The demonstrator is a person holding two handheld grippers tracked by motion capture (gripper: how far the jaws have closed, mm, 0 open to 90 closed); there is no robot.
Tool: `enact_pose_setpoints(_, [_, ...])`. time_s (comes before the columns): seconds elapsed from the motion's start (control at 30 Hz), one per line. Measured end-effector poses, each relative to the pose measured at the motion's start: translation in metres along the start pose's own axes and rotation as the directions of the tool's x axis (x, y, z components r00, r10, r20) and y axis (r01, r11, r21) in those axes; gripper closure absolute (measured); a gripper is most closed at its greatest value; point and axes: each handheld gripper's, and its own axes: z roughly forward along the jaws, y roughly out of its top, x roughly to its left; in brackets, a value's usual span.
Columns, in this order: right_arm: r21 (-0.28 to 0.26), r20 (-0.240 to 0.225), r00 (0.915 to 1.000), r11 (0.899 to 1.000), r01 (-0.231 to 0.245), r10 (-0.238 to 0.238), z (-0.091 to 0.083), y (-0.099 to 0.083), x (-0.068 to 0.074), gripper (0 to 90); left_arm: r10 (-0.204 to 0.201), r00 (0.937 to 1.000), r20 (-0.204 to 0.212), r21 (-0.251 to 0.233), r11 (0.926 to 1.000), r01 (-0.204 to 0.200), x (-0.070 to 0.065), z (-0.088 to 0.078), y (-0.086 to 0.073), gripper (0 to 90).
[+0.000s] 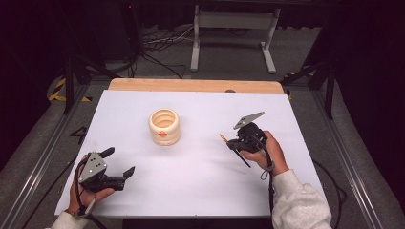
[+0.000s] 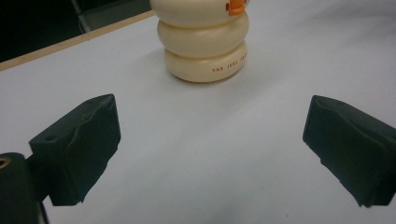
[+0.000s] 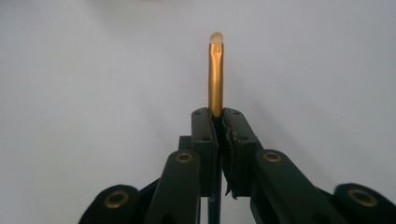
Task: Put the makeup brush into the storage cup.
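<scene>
A cream ribbed holder [image 1: 164, 126] made of stacked rings, with a small orange mark, stands near the middle of the white table; the left gripper view has the holder [image 2: 204, 44] ahead between its jaws. My right gripper [image 1: 232, 141] is shut on a thin brush [image 1: 235, 151] with a gold ferrule and a dark handle, to the right of the holder. In the right gripper view the gold ferrule and pale tip of the brush [image 3: 215, 74] stick out past my right gripper [image 3: 220, 116]. My left gripper [image 1: 120, 162] rests open at the front left with nothing between its fingers [image 2: 79, 149].
The white table [image 1: 200, 186] has a wooden strip [image 1: 196, 85] along its far edge. Beyond it stand a metal frame [image 1: 234, 33] and cables on the floor. Rails run along both sides.
</scene>
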Motion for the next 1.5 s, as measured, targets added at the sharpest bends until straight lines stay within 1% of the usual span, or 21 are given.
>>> enact_pose_setpoints(0.17, [-0.138,-0.021,0.9998,0.990,0.003,-0.006,-0.011,-0.004,0.002,84.6,-0.032,0.9992,0.025,-0.027,0.9991,0.033,0.001,0.000,0.004,4.6])
enact_pose_setpoints(0.33, [-0.289,-0.042,0.9988,0.957,-0.035,0.024,-0.016,-0.007,0.006,84.6,-0.056,0.9963,0.066,-0.057,0.9966,0.059,0.002,0.005,0.014,4.9])
enact_pose_setpoints(0.4, [-0.341,-0.039,0.9991,0.939,-0.031,0.019,-0.016,-0.007,0.009,84.6,-0.047,0.9951,0.088,-0.064,0.9966,0.052,0.001,0.008,0.020,4.9])
enact_pose_setpoints(0.53, [-0.446,-0.047,0.9988,0.895,-0.029,0.009,-0.017,-0.004,0.015,84.6,-0.035,0.9914,0.126,-0.091,0.9948,0.046,-0.004,0.016,0.035,5.6])
enact_pose_setpoints(0.57, [-0.478,-0.068,0.9976,0.878,-0.023,-0.011,-0.017,-0.004,0.016,84.6,-0.035,0.9894,0.141,-0.101,0.9936,0.049,-0.007,0.020,0.040,6.0])
enact_pose_setpoints(0.6, [-0.492,-0.061,0.9981,0.870,-0.020,-0.011,-0.016,-0.003,0.018,84.6,-0.025,0.9874,0.156,-0.104,0.9937,0.041,-0.009,0.023,0.045,6.3])
enact_pose_setpoints(0.63, [-0.499,-0.060,0.9981,0.866,-0.016,-0.016,-0.016,-0.001,0.020,84.6,-0.014,0.9841,0.177,-0.117,0.9925,0.035,-0.013,0.029,0.052,6.5])
enact_pose_setpoints(0.67, [-0.524,-0.069,0.9970,0.851,-0.007,-0.034,-0.015,0.000,0.023,84.6,-0.011,0.9812,0.193,-0.121,0.9920,0.035,-0.015,0.032,0.055,7.5])
enact_pose_setpoints(0.77, [-0.560,-0.084,0.9955,0.828,-0.011,-0.044,-0.015,0.003,0.028,84.6,0.020,0.9663,0.257,-0.142,0.9898,0.017,-0.028,0.046,0.071,9.2])
enact_pose_setpoints(0.8, [-0.572,-0.081,0.9957,0.820,-0.009,-0.045,-0.014,0.005,0.030,84.6,0.020,0.9663,0.257,-0.142,0.9898,0.017,-0.028,0.046,0.071,9.7])
enact_pose_setpoints(0.87, [-0.586,-0.102,0.9926,0.810,-0.006,-0.067,-0.013,0.007,0.034,84.6,0.036,0.9612,0.274,-0.155,0.9879,0.007,-0.040,0.058,0.080,10.6])
enact_pose_setpoints(0.97, [-0.610,-0.112,0.9906,0.792,-0.005,-0.079,-0.011,0.011,0.040,84.6,0.037,0.9606,0.275,-0.158,0.9875,0.007,-0.053,0.070,0.088,14.0])
enact_pose_setpoints(1.0, [-0.621,-0.118,0.9898,0.784,-0.011,-0.079,-0.011,0.011,0.042,84.6,0.041,0.9523,0.302,-0.166,0.9860,0.010,-0.059,0.076,0.091,14.6])
enact_pose_setpoints(1.03, [-0.621,-0.118,0.9898,0.784,-0.011,-0.079,-0.011,0.011,0.042,84.6,0.041,0.9523,0.302,-0.166,0.9860,0.010,-0.059,0.076,0.091,16.3])
enact_pose_setpoints(1.1, [-0.641,-0.140,0.9858,0.767,-0.019,-0.093,-0.009,0.014,0.048,84.6,0.067,0.9422,0.328,-0.174,0.9847,-0.009,-0.068,0.085,0.096,16.5])
enact_pose_setpoints(1.2, [-0.656,-0.132,0.9861,0.755,-0.011,-0.101,-0.005,0.016,0.057,84.6,0.082,0.9315,0.354,-0.185,0.9826,-0.016,-0.082,0.095,0.102,19.5])
enact_pose_setpoints(1.33, [-0.682,-0.145,0.9846,0.730,-0.028,-0.097,0.002,0.017,0.066,84.6,0.075,0.9199,0.385,-0.188,0.9822,-0.002,-0.093,0.103,0.106,26.6])
enact_pose_setpoints(1.37, [-0.684,-0.143,0.9847,0.729,-0.025,-0.100,0.003,0.017,0.069,84.6,0.080,0.9176,0.389,-0.193,0.9812,-0.004,-0.095,0.104,0.107,28.6])
enact_pose_setpoints(1.4, [-0.688,-0.143,0.9843,0.726,-0.023,-0.104,0.004,0.017,0.071,84.6,0.070,0.9085,0.412,-0.198,0.9800,0.015,-0.096,0.105,0.108,31.3])
enact_pose_setpoints(1.43, [-0.696,-0.151,0.9829,0.718,-0.030,-0.106,0.005,0.017,0.073,84.6,0.057,0.9044,0.423,-0.195,0.9805,0.029,-0.098,0.107,0.108,37.6])
enact_pose_setpoints(1.5, [-0.709,-0.148,0.9828,0.705,-0.028,-0.111,0.005,0.016,0.076,84.6,0.053,0.9031,0.426,-0.189,0.9814,0.032,-0.098,0.109,0.108,43.4])
